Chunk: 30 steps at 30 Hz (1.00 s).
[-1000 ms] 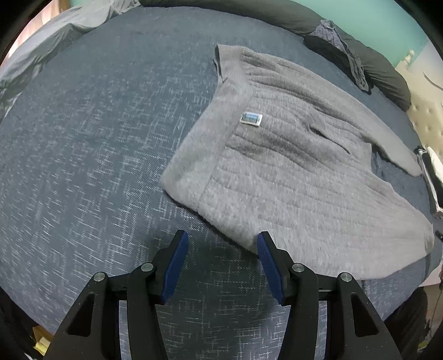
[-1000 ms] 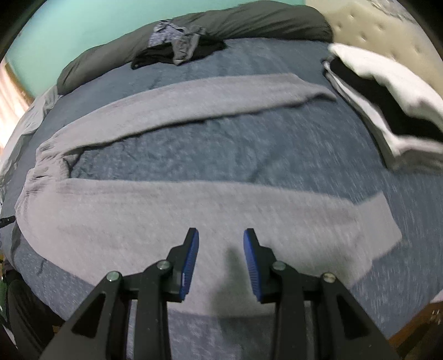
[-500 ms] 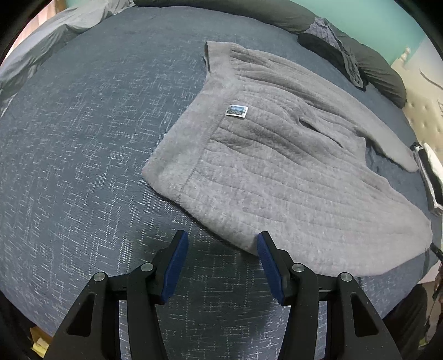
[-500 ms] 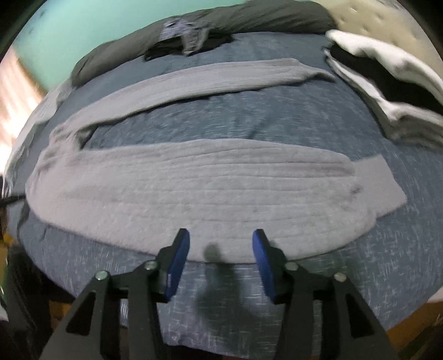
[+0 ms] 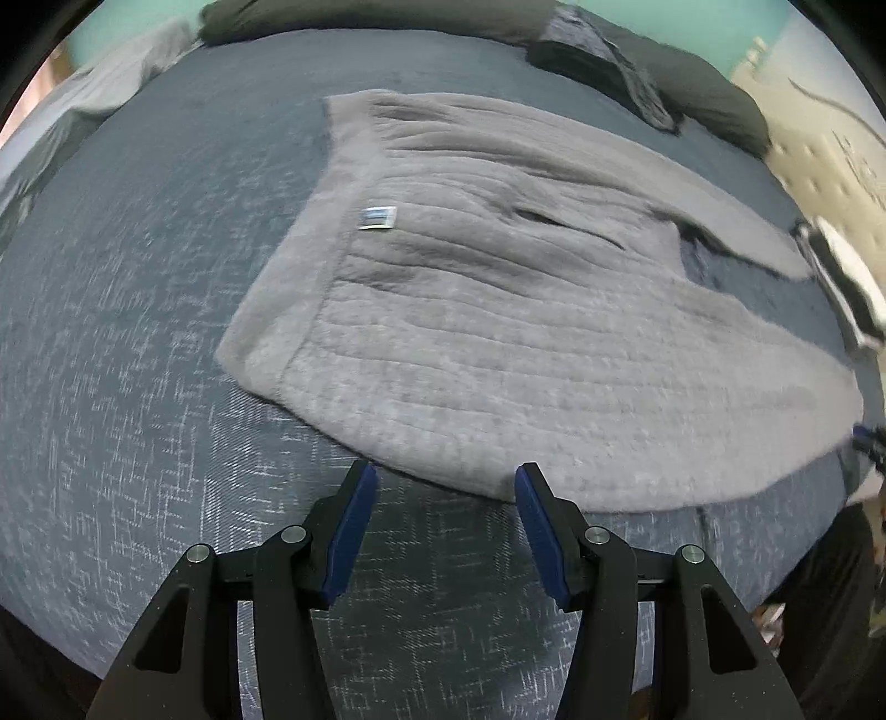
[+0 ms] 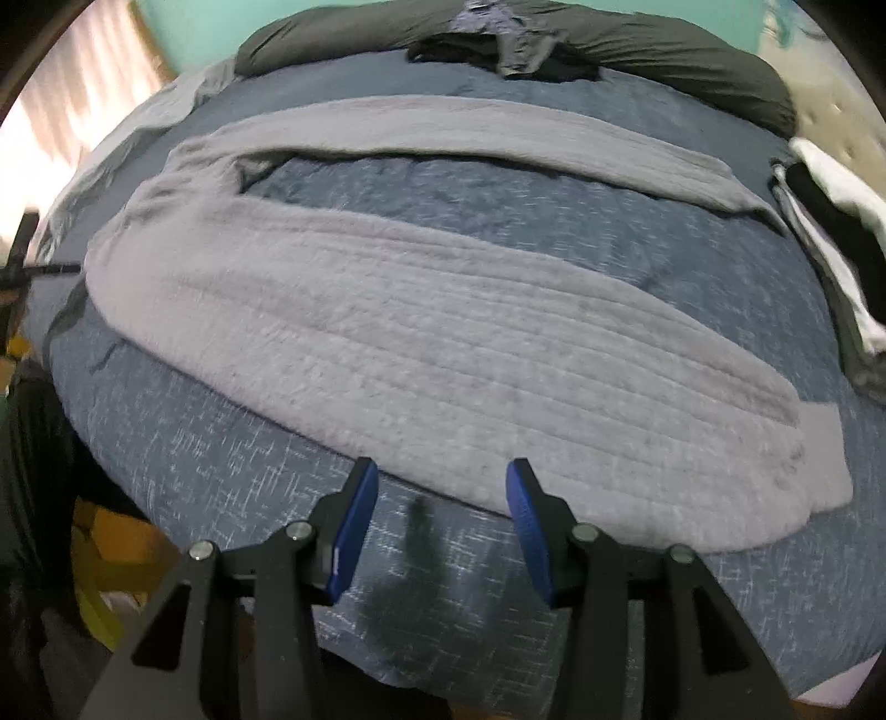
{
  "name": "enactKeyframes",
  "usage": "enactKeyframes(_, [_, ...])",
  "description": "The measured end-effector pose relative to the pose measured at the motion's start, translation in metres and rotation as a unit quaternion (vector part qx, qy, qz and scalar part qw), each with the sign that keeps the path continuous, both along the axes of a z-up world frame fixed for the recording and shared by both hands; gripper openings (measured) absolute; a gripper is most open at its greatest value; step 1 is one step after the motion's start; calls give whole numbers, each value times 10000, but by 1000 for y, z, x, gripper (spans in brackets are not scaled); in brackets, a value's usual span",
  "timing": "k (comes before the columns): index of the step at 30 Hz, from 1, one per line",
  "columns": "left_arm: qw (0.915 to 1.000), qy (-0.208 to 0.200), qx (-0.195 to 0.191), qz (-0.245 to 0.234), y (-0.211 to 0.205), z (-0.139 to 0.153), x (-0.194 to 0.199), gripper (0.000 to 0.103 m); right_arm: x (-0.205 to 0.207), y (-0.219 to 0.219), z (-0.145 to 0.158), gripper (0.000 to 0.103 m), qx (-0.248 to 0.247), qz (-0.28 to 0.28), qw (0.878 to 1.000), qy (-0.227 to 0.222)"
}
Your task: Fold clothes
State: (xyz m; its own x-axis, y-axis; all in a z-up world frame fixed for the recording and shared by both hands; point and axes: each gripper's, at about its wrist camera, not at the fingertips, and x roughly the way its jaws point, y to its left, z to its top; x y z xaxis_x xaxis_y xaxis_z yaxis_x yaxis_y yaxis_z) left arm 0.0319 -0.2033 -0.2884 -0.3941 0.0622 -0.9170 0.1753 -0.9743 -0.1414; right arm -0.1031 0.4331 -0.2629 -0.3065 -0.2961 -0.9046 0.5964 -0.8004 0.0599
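Grey ribbed trousers [image 5: 498,310] lie flat on the blue bedspread [image 5: 138,332], with the waistband and a small label [image 5: 377,217] at the left in the left wrist view. Both legs [image 6: 443,343] run across the right wrist view, joined at the left. My left gripper [image 5: 446,476] hovers open at the trousers' near edge, below the waistband end. The right gripper [image 6: 441,471] is open over the near edge of the closer leg. Neither has cloth pinched between its blue pads.
A dark bolster [image 6: 664,50] with a heap of dark clothes [image 6: 509,50] lies along the far side. A stack of white and black folded clothes [image 6: 830,210] sits at the right by the beige headboard [image 5: 819,138]. The bed's near edge [image 6: 166,531] is close below the right gripper.
The right gripper's jaws have widened, and it has drawn back from over the closer leg to that leg's near edge, rolling as it went. The left gripper shifted along the near edge.
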Motion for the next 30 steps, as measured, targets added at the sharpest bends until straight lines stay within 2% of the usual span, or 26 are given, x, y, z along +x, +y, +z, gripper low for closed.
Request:
enactKeyframes(11, [9968, -155, -297, -724, 31, -10, -2, 60, -1, -9, 0, 49, 52, 82, 9999, -28])
enactKeyframes(17, [9956, -174, -412, -819, 40, -17, -2, 62, -1, -10, -5, 49, 160, 110, 9998, -68])
enactKeyframes(25, [9905, -190, -816, -1092, 54, -20, -15, 62, -4, -15, -12, 49, 223, 166, 9996, -103])
enactKeyframes(30, [9842, -372, -1079, -1356, 66, -29, -21, 62, -3, -22, -16, 49, 291, 299, 9990, -138])
